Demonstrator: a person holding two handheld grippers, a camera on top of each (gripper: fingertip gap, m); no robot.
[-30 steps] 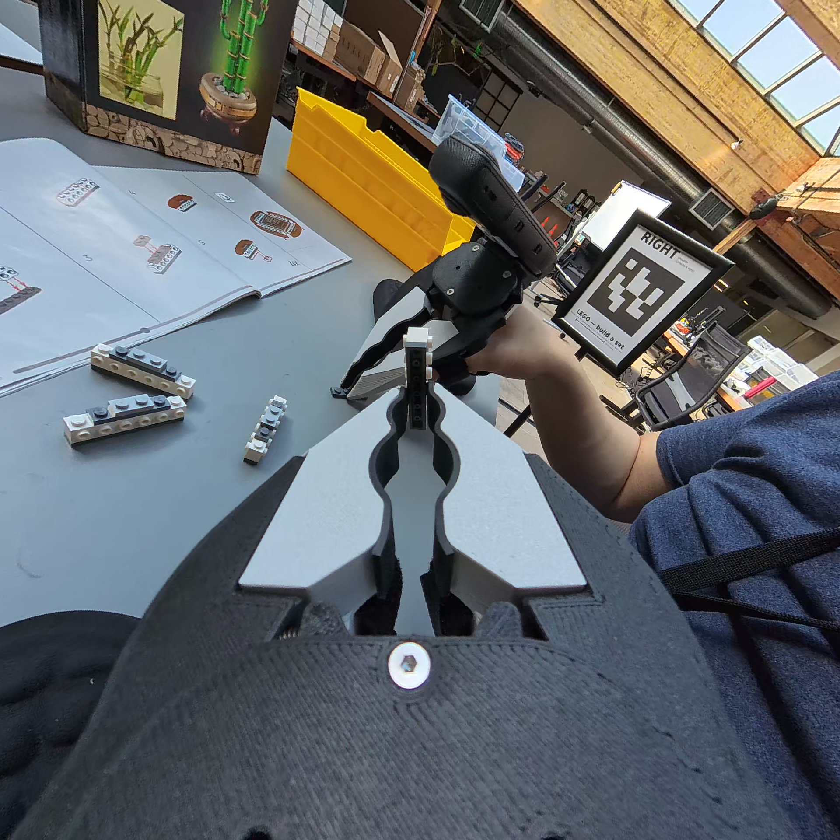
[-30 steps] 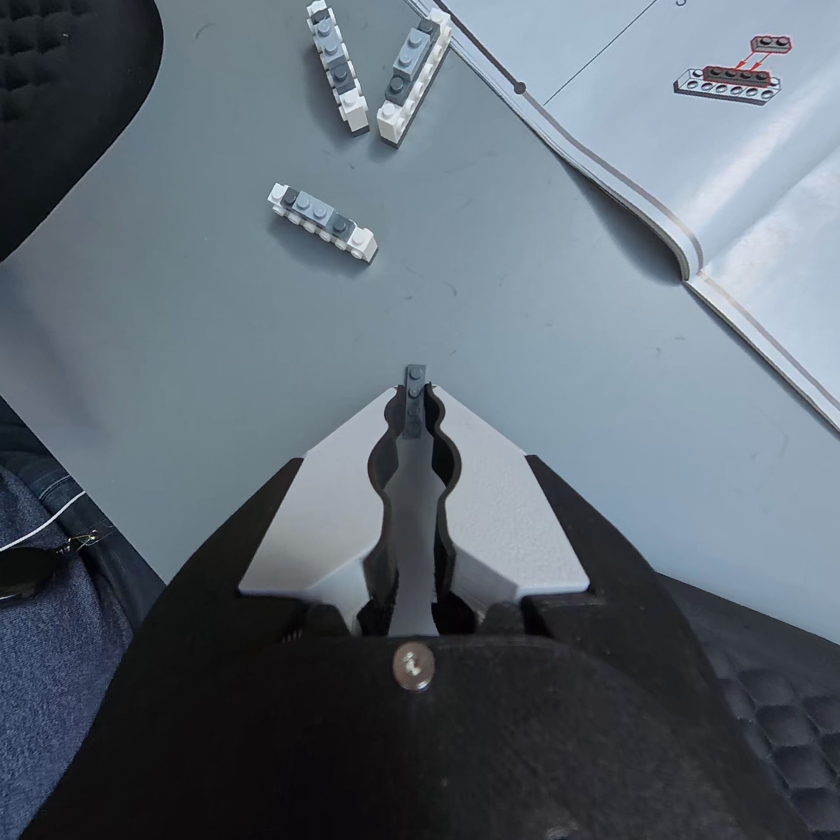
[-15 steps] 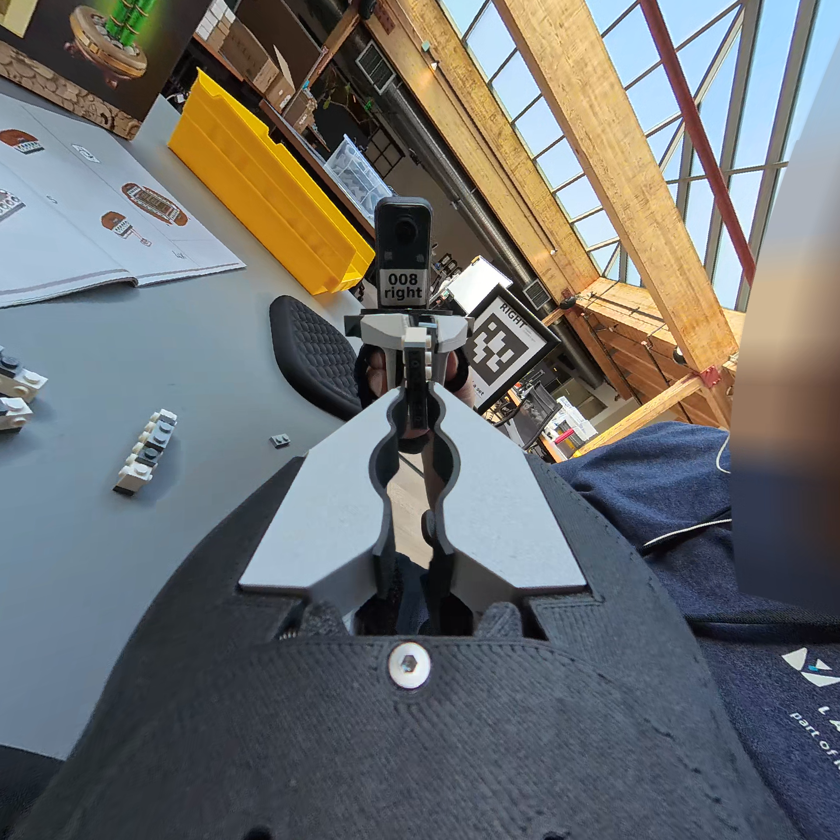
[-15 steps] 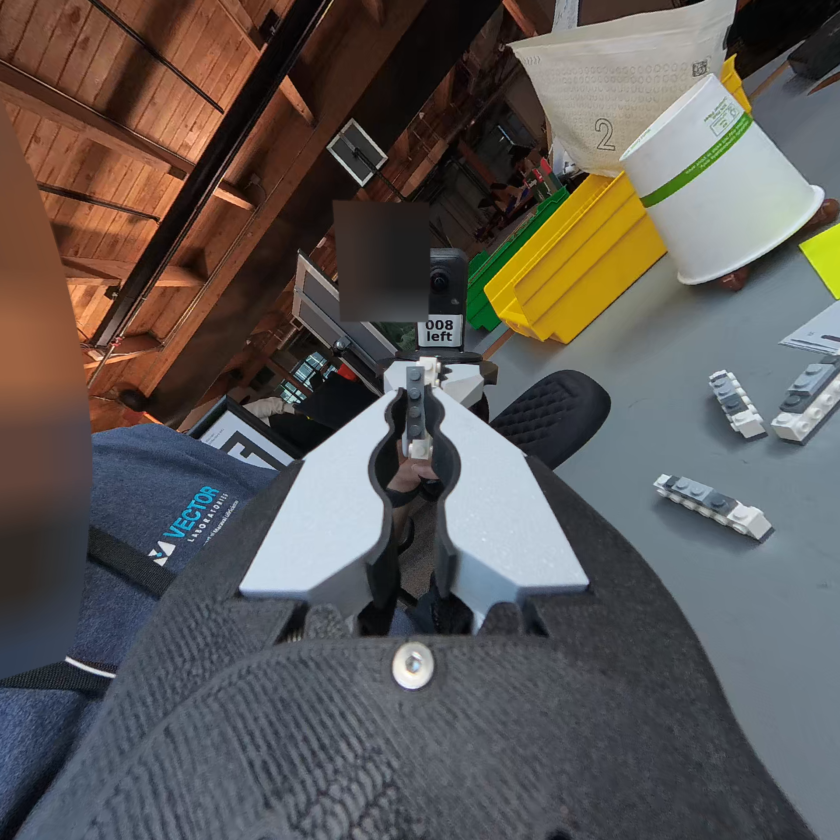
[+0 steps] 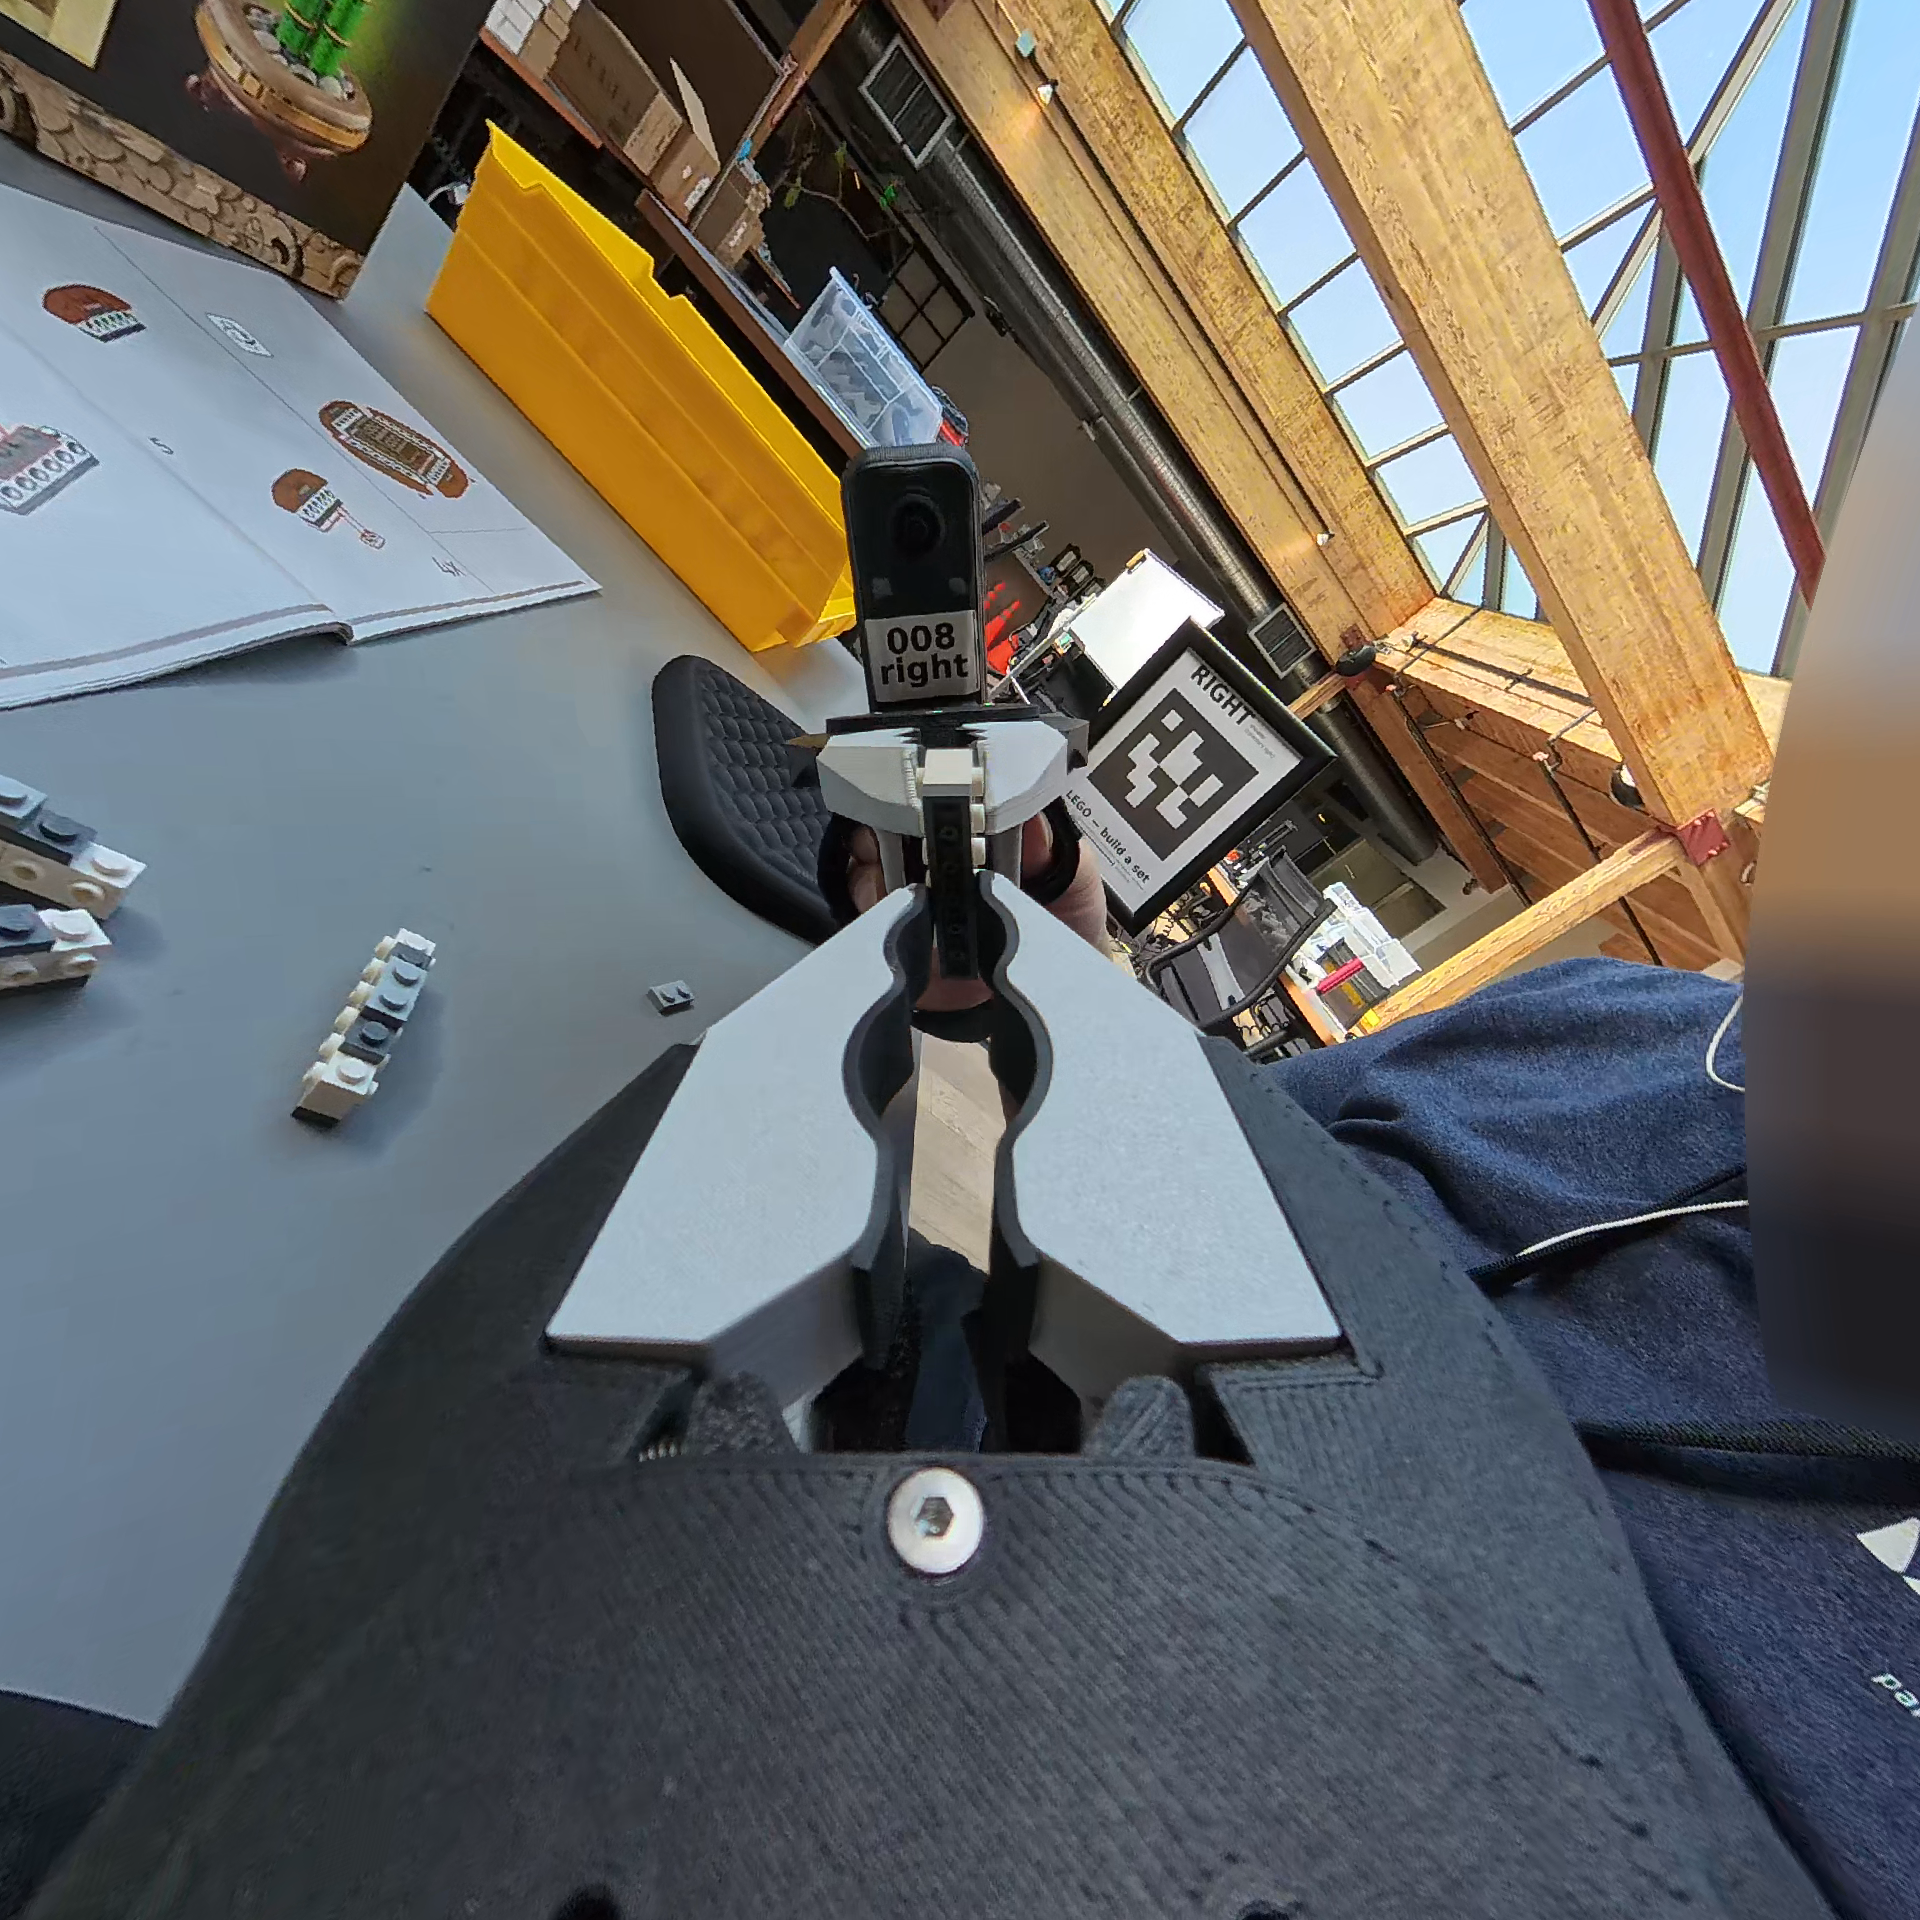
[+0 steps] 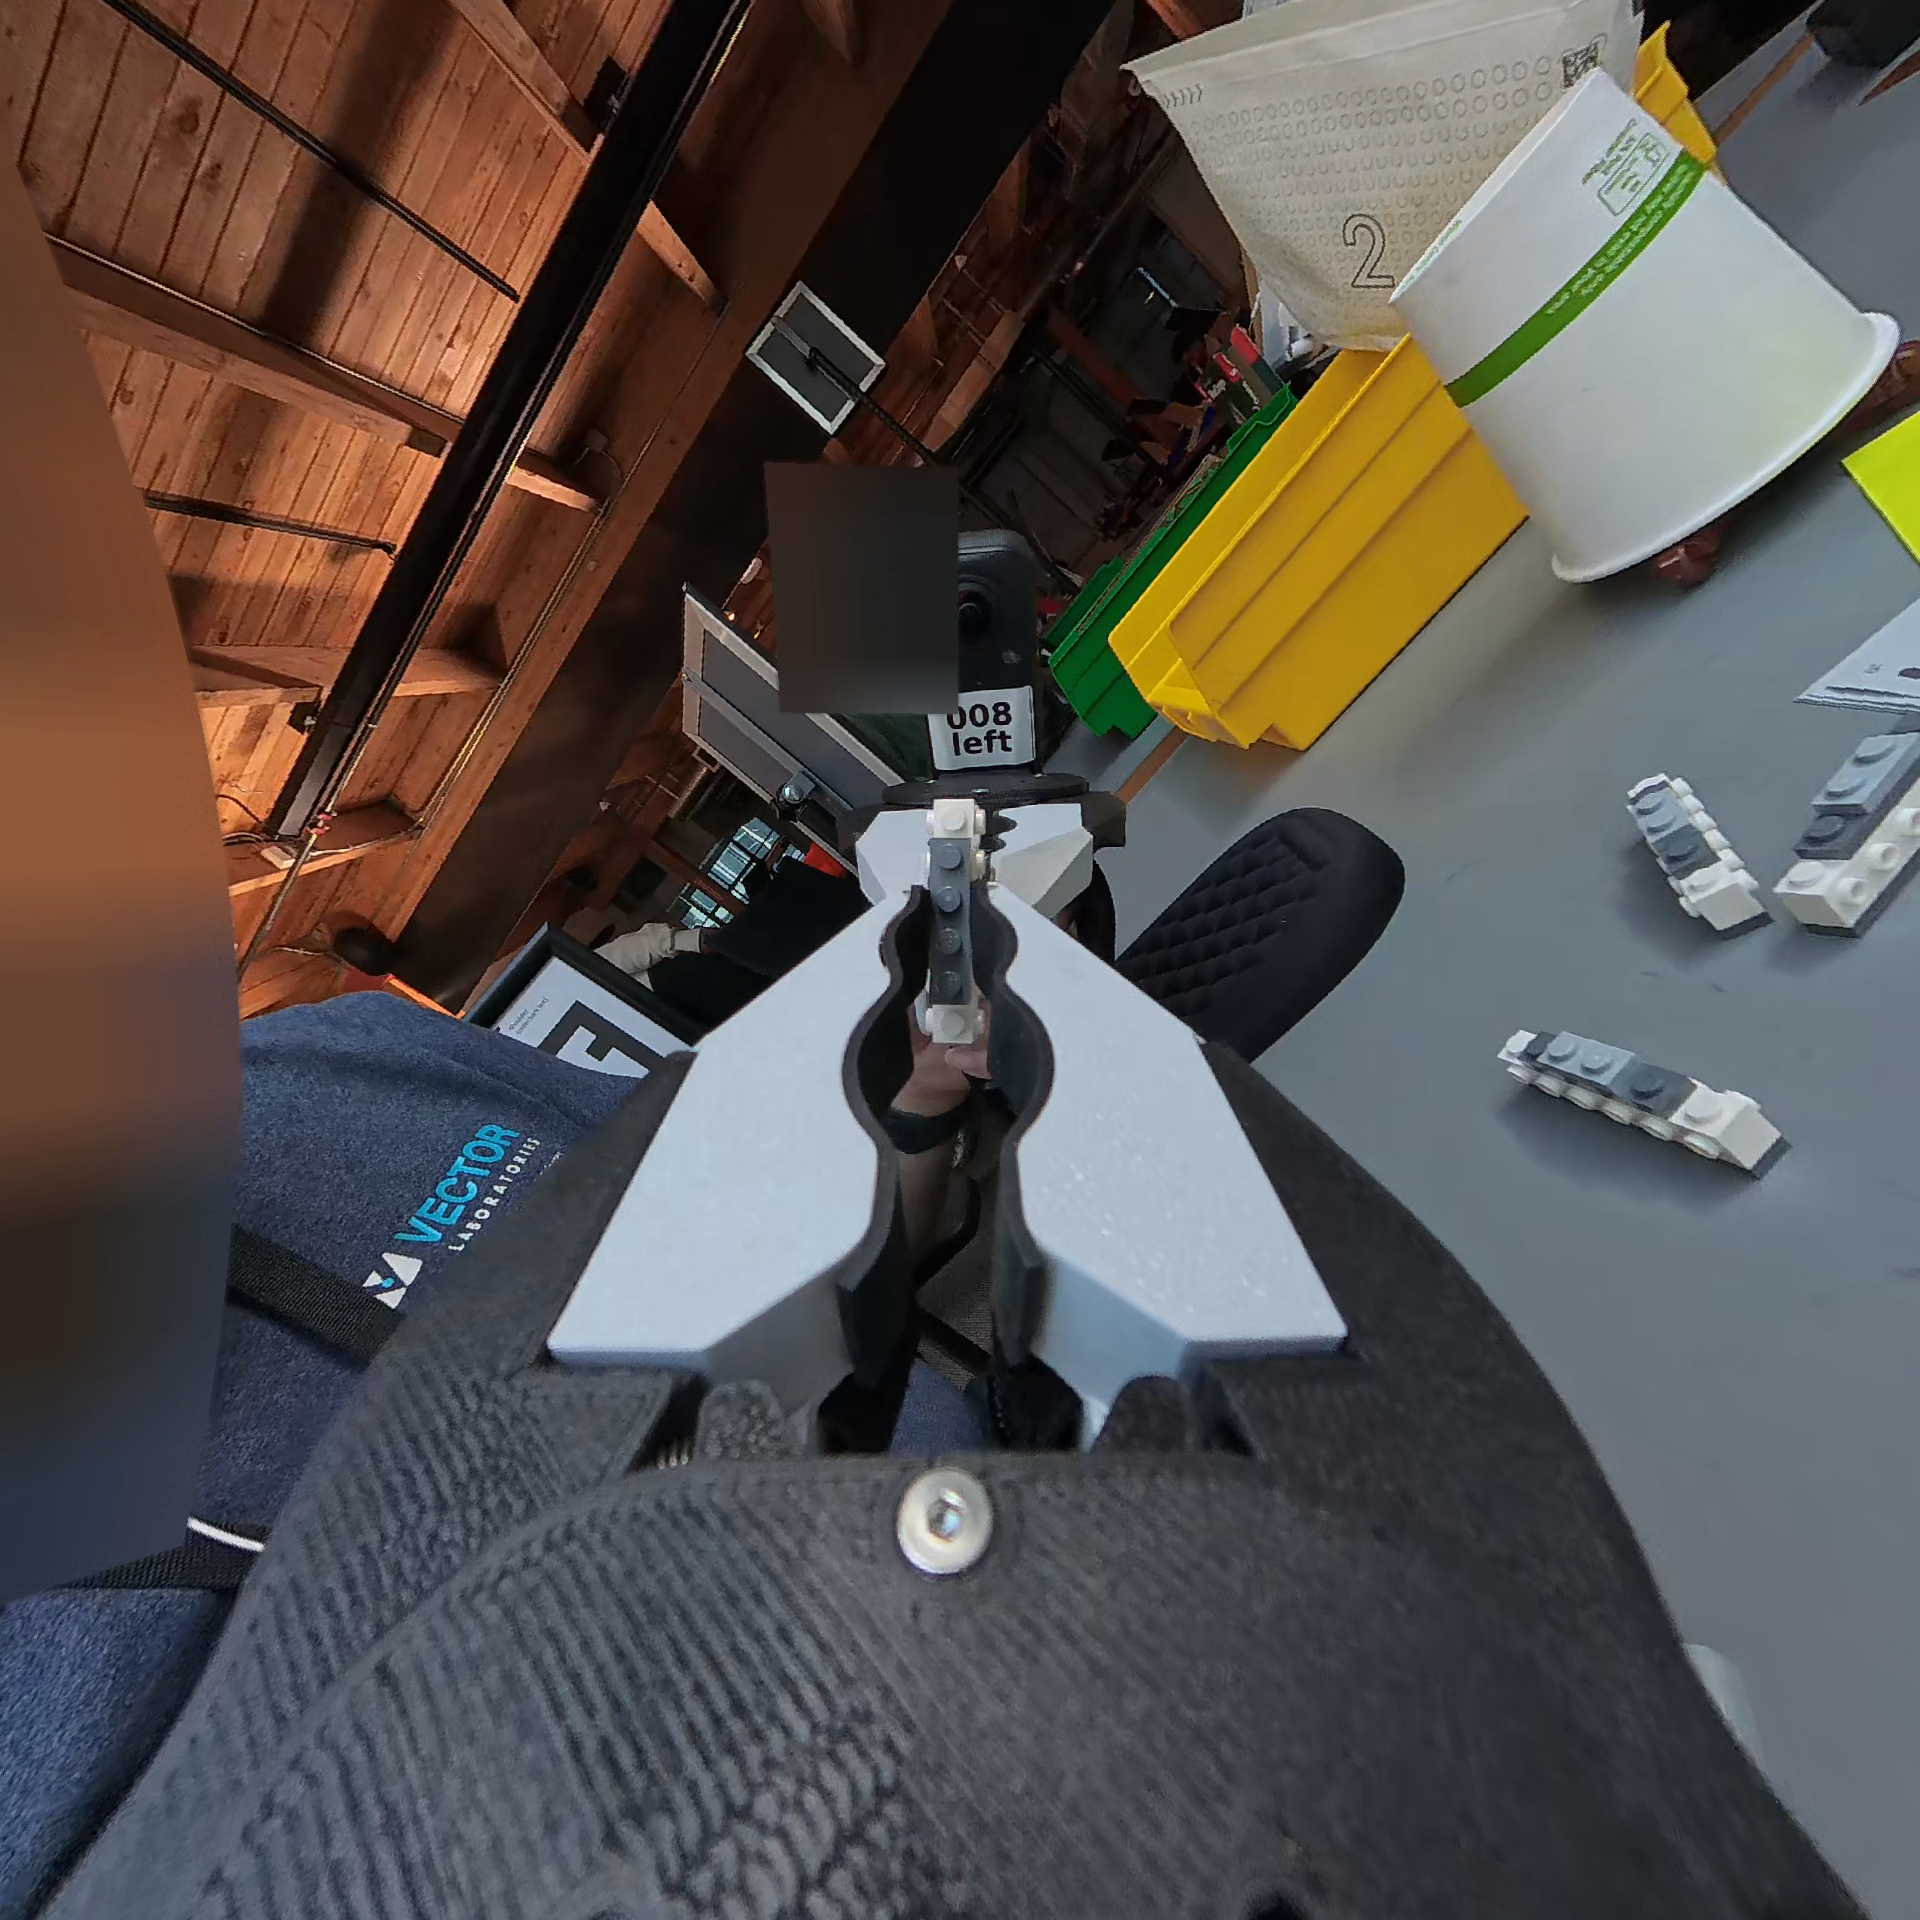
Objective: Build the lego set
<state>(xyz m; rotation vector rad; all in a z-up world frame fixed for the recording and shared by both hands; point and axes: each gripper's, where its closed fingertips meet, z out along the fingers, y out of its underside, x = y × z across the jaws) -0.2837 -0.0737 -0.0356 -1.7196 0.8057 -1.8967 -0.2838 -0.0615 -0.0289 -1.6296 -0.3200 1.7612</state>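
Observation:
My left gripper (image 5: 951,920) is shut on a long white brick (image 5: 948,777), held edge-on above the table's edge. My right gripper (image 6: 951,920) is shut on a dark grey plate (image 6: 948,904). The two grippers point tip to tip. In the right wrist view the grey plate lies against the white brick (image 6: 956,821), whose white ends show above and below it. The right gripper (image 5: 940,769) faces me in the left wrist view, and the left gripper (image 6: 971,847) faces me in the right wrist view. Whether the studs are seated is hidden.
Three white-and-grey assemblies (image 5: 369,1023) (image 5: 62,862) (image 5: 42,940) lie on the grey table (image 5: 260,1195), also in the right wrist view (image 6: 1642,1091). A small grey plate (image 5: 670,997), an open instruction booklet (image 5: 260,499), yellow bins (image 5: 644,405), an upturned white cup (image 6: 1662,343) and a black pad (image 5: 748,790) are nearby. Left and right tips are no more than a few centimetres apart. From either gripper's tips it is about 25 cm to the upturned white cup (image 6: 1662,343).
Both grippers rose from the table and turned to face each other. Since half a second ago they have closed in, bringing the grey plate against the white brick.

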